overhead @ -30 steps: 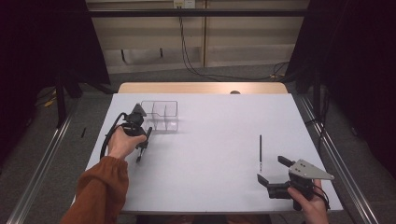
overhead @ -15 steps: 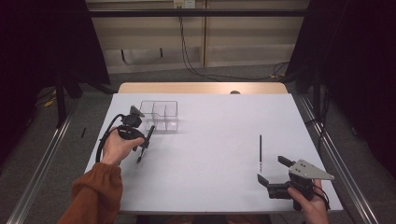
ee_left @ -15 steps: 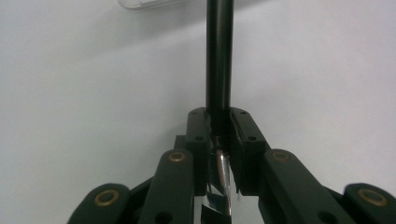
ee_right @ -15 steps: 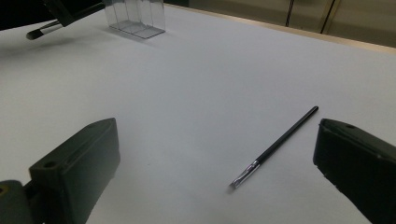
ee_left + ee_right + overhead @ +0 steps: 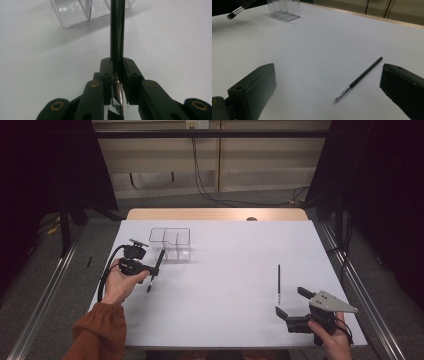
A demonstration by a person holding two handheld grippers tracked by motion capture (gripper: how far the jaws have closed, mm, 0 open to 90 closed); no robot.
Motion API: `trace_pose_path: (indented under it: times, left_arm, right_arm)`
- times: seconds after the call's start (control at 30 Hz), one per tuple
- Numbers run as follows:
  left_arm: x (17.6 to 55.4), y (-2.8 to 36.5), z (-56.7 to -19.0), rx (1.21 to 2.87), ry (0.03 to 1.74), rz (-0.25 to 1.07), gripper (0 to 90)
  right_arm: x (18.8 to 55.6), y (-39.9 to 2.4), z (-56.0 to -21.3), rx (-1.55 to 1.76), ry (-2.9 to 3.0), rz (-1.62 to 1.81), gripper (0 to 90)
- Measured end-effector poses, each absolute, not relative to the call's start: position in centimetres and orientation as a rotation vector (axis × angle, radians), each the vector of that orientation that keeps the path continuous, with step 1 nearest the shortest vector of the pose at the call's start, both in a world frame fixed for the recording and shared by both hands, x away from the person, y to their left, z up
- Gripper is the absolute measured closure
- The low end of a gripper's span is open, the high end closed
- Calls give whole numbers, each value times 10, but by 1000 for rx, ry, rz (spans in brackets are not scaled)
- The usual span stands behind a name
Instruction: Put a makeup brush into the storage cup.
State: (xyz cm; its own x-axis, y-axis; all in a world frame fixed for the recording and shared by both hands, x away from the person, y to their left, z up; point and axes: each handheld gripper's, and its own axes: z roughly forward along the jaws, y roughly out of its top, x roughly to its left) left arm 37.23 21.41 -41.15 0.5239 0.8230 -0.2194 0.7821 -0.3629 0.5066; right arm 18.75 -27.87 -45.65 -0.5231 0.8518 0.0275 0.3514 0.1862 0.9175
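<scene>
While the person's left hand hovers over the near-left part of the white surface, the left tool has its jaws pressed together on a black-handled brush, gripping it where the dark handle meets the silver ferrule. In the left gripper view, that handle rises straight up from between the two black jaws toward a clear plastic organizer, and the shiny ferrule shows just below the pads. From the high view the brush is tilted, its handle end pointing up toward the organizer and its bristle end angled down toward the person, held off the surface. The organizer itself stands upright at the far-left of the surface, a see-through box split into compartments, just beyond the held brush and apart from it. On the other side, the right tool is held low at the near-right edge with its jaws spread wide apart and nothing between them. A second thin brush lies flat on the surface just ahead of those open jaws, untouched; in the right gripper view it lies diagonally between the two jaws, pale bristle tip nearest the camera, handle pointing away. An orange sleeve covers the left forearm.
</scene>
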Motion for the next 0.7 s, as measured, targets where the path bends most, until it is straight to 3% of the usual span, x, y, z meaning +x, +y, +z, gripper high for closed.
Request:
trace_pose_path:
  times: [0.4, 0.7]
  left_arm:
    - [356, 220, -406, 2069, 1126, 265, 792]
    - [349, 223, -403, 1960, 1058, 307, 793]
  right_arm:
    - [188, -279, -457, 1131, 1963, 1324, 5]
    - [188, -280, -456, 1141, 1941, 1319, 4]
